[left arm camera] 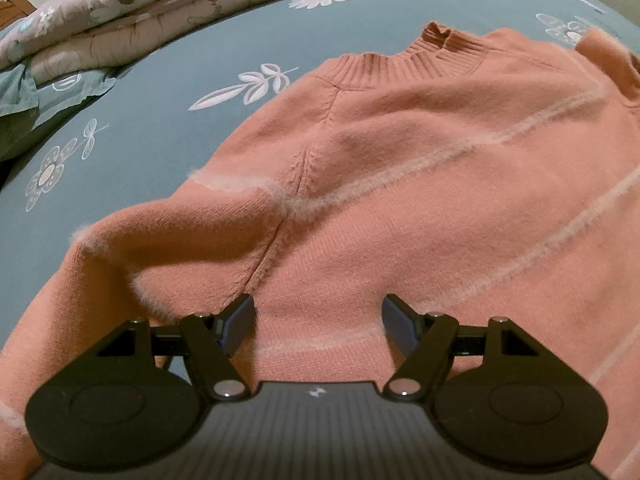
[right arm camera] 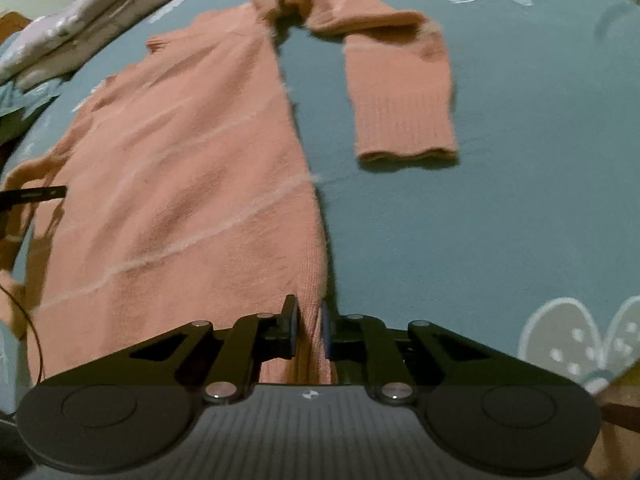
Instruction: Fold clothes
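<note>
Salmon-pink knit with pale fuzzy stripes, the sweater is laid flat on a bed covered by a teal flowered sheet, collar at the far end. No fold is yet seen in the body; the far-right sleeve is bent back toward the near side, clear of the body, and the left sleeve is spread outward. Folding is judged barely begun, with sleeves and body left to do. The right tongs are pinched narrowly on the sweater's right side edge near the hem. The left tongs are held wide above the left underarm seam, gripping nothing. Bare sheet is left open on the right; a bunched quilt borders the far left.
</note>
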